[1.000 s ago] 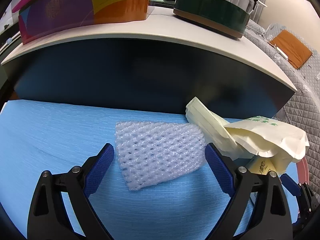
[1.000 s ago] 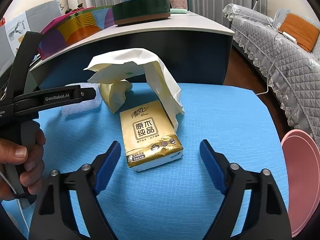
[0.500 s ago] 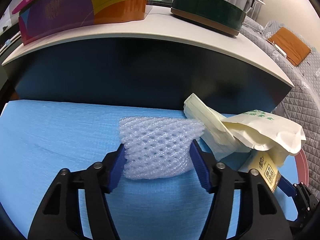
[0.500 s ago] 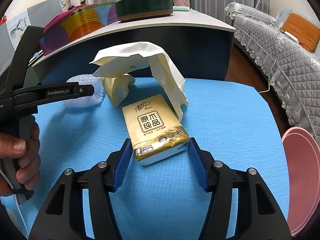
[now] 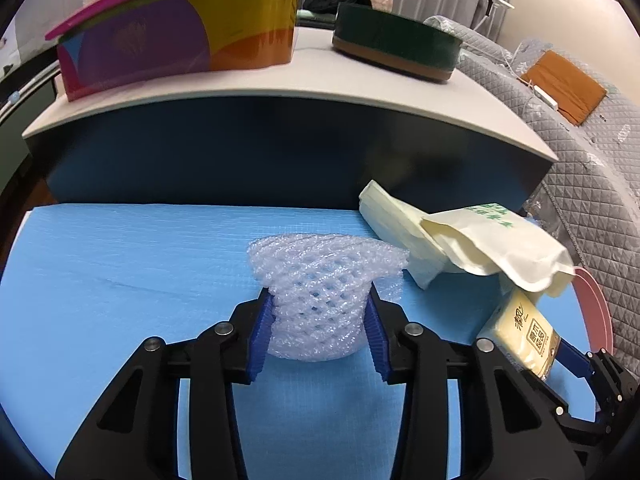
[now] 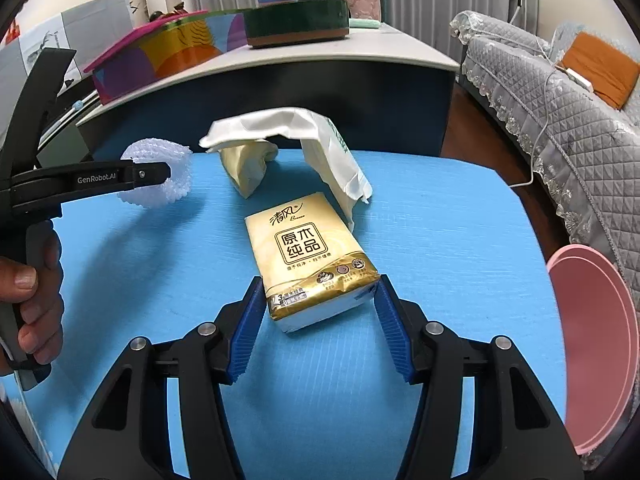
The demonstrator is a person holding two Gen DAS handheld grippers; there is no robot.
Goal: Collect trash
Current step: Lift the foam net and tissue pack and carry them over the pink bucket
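inspector: trash status, nearest item first: the tissue pack (image 6: 316, 264) sits between the fingers of the right gripper (image 6: 320, 320), whose pads press its two near corners. the jaws have just been closing and now stand about half shut on the pack. it looks to rest on the blue tabletop (image 6: 440, 220), though a slight lift cannot be ruled out.

clerk: and the other hand?

inspector: the left gripper (image 5: 318, 334) has its fingers squeezed onto the foam net (image 5: 320, 276), which is pinched narrow at the waist and flares above the pads. those jaws have also just been closing, with the net between them.

clerk: what is further back?

inspector: beyond both, a crumpled paper bag (image 6: 304, 136) with green print lies near the far edge of the tabletop, just behind the pack; no gripper is on it.

clerk: anything collected yet?

inspector: nothing seen deposited. a pink basin (image 6: 592, 340) shows at the right edge; i judge it the likely receptacle, and what shows of it holds nothing. two items gripped, one loose, all three left to drop.
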